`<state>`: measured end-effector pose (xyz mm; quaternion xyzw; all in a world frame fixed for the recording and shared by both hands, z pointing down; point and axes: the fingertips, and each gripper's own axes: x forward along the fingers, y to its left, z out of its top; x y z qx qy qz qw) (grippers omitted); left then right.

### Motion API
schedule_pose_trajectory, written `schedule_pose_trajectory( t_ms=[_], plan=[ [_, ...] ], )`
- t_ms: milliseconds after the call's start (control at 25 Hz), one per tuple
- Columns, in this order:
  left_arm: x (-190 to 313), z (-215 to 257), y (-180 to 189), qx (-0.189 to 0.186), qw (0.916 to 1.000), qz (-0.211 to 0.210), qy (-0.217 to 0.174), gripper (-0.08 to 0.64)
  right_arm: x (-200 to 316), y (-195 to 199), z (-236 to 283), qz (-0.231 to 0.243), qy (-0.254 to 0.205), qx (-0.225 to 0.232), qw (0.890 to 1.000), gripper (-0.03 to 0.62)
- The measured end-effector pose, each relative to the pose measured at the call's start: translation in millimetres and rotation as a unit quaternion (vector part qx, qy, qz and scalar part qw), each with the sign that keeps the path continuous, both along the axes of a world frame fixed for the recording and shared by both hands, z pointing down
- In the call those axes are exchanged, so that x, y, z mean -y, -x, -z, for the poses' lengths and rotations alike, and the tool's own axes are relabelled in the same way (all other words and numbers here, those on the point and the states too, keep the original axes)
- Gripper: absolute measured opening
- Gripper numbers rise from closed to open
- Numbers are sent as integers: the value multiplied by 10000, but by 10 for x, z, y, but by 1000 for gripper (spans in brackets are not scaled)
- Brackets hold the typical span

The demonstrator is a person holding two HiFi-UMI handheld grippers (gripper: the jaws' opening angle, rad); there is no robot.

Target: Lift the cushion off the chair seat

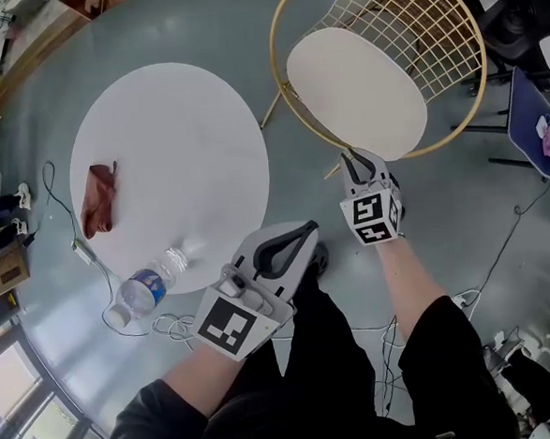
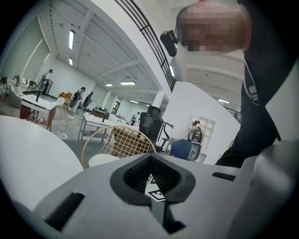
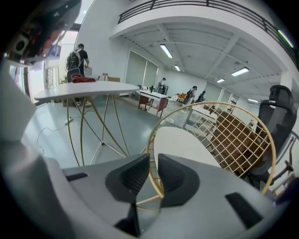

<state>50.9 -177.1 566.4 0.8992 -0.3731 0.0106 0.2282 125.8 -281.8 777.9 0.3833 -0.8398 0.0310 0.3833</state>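
Black-sleeved arms reach out from the bottom of the head view, each holding a grey two-jaw gripper with a marker cube. Low over the person's dark trousers, the left gripper (image 1: 304,232) has its black pads meeting at the tips around a small hollow, with nothing in it. Ahead of it, the right gripper (image 1: 354,161) points down at the near edge of the seat. Its jaws are all but together with only a thin slit between them, where the gold rim shows; they clamp nothing.

A clear plastic water bottle (image 1: 148,286) lies on its side at the near edge of the round white table (image 1: 168,165), partly overhanging. A crumpled dark red cloth (image 1: 98,198) lies further in.

To the table's right stands the gold wire-grid chair (image 1: 421,25). The flat cream oval cushion (image 1: 355,91) rests on its seat, unlifted, its near edge just beside the right gripper's tips.
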Motion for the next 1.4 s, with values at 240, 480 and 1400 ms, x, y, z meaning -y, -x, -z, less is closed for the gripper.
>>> schedule_pose_trajectory(
  t_ms=[240,480,1400],
  plan=[
    [-7,-109,50,49,10000,-53,25,3,207,-123,-570,220,-170,-1324,9908,164],
    [-82,-180,10,75,9997,-225,93,3,402,-232,-997,528,-339,-2504,9661,200],
    [-406,752,-6,-170,9987,-475,-102,3,467,-278,417,21,-410,-1956,9798,66]
  ],
)
